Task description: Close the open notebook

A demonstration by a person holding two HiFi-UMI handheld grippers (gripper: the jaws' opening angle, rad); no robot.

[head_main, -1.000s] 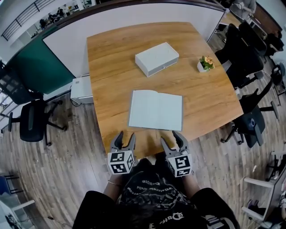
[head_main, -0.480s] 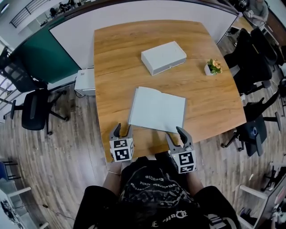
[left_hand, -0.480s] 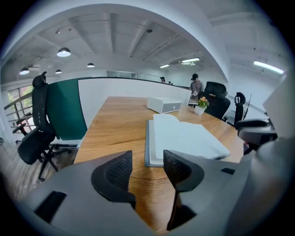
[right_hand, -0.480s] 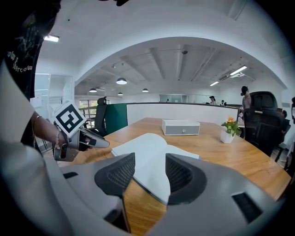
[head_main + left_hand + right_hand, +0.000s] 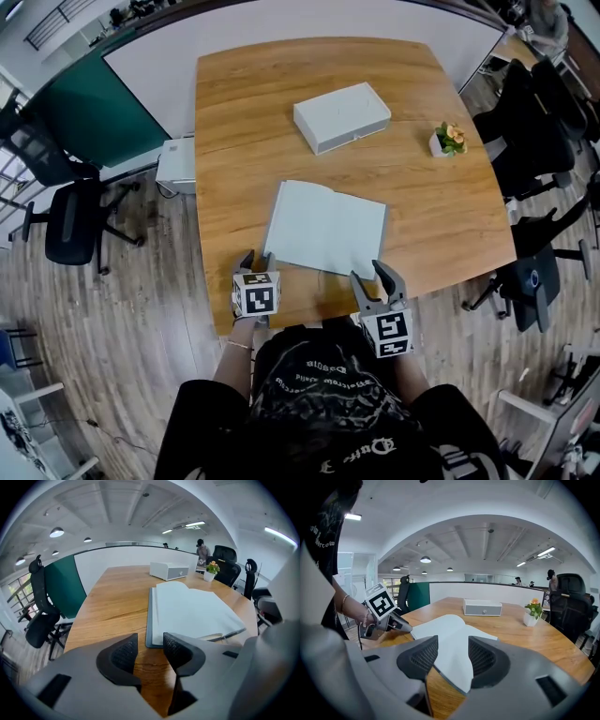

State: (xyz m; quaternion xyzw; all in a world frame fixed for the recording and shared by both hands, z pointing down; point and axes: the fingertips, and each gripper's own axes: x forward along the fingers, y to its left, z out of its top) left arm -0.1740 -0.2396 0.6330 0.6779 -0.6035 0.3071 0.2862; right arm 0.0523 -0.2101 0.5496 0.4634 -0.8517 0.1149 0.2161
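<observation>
The open notebook [image 5: 326, 228] lies flat with its white pages up, near the front edge of the wooden table [image 5: 234, 141]. My left gripper [image 5: 251, 261] points steeply down at its near left corner. In the left gripper view the notebook's [image 5: 192, 611] corner sits just ahead of the gripper [image 5: 150, 641], whose jaws are closing without pressing on anything. My right gripper [image 5: 373, 277] is at the near right corner. In the right gripper view the notebook's [image 5: 450, 630] corner shows in the gap of the gripper [image 5: 452, 648], whose jaws are closing but not touching the pages.
A white box [image 5: 341, 116] stands on the far part of the table, and a small potted plant [image 5: 443, 139] is at the right edge. Office chairs [image 5: 66, 234] stand on the wooden floor to the left and right.
Both grippers have moved forward to the notebook's near edge. The left one has dropped and tipped downward at the near left corner. Both pairs of jaws have narrowed.
</observation>
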